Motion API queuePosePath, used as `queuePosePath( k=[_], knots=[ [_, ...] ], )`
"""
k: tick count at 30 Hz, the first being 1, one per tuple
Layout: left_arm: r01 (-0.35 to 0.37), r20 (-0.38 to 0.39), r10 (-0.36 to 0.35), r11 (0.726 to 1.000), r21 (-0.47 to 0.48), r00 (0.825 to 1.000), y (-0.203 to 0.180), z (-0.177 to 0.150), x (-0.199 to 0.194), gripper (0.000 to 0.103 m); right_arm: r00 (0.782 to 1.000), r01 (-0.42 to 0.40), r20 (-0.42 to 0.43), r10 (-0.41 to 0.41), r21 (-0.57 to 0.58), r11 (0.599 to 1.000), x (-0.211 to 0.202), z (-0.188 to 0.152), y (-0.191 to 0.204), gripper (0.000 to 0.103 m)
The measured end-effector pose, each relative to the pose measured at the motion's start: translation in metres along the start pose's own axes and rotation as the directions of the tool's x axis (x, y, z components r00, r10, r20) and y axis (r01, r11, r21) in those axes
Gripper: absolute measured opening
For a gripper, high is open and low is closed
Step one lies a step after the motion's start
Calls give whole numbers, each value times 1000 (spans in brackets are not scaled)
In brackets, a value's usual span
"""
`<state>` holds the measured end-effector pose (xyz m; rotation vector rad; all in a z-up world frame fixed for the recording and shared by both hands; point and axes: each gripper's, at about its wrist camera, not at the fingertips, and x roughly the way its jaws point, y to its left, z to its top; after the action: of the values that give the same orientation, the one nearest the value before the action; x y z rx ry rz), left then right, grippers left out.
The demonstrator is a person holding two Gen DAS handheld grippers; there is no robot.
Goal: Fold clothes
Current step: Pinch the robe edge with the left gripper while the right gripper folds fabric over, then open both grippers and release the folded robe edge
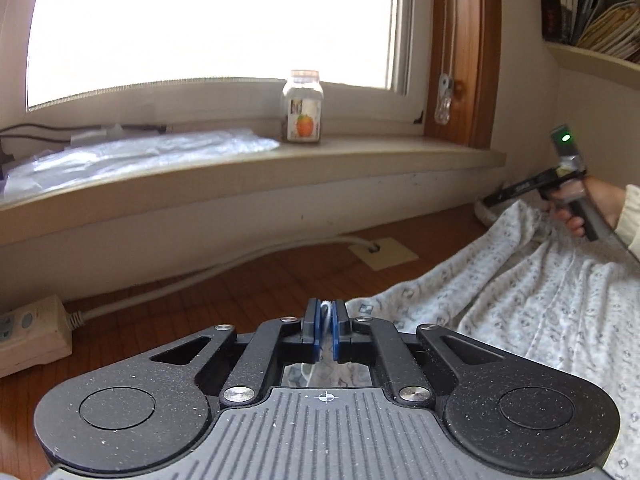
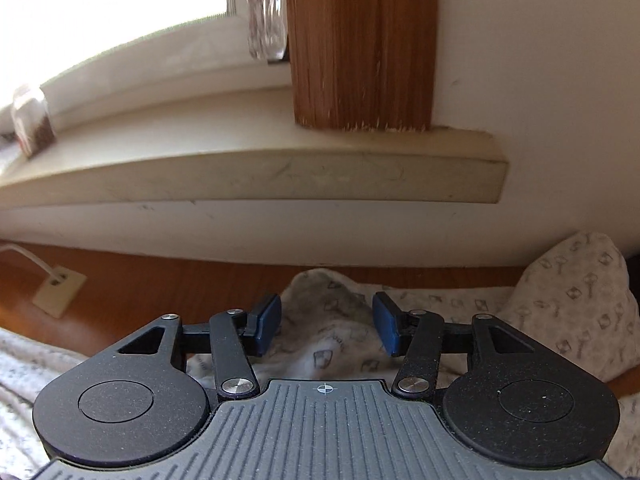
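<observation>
Pinching the garment's edge, left gripper is clamped; right gripper gapes over it.

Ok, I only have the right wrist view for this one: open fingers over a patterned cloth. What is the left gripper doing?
Observer: The left gripper is shut on an edge of the same patterned cloth.
Operator: Anything lying near it?
Observer: A power strip lies to its left, apart from the cloth, and its white cable runs along the wall.
Operator: And mine, seen from that side?
Observer: A hand holds the right gripper by its handle at the cloth's far end, and a green light glows on top.
</observation>
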<state>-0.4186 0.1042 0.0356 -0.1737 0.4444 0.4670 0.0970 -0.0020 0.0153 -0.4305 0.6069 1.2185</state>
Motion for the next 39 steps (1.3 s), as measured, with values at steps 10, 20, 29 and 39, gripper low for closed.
queuePosePath(
  k=[10,20,29,39],
  knots=[
    [27,76,-28,1000,17,997,-8,4,-28,4,998,63,21,-63,-26,998,7,-2,-28,4],
    [6,173,-8,1000,10,985,-11,8,-59,3,943,211,274,-188,-55,976,-159,4,-78,3],
    [60,170,-67,997,42,983,-33,-15,-82,3,971,200,153,-182,-112,973,-265,-68,-104,4],
    [57,54,-60,998,39,997,-37,-49,-103,4,993,41,113,-31,-90,995,-250,-92,-92,23]
  ],
)
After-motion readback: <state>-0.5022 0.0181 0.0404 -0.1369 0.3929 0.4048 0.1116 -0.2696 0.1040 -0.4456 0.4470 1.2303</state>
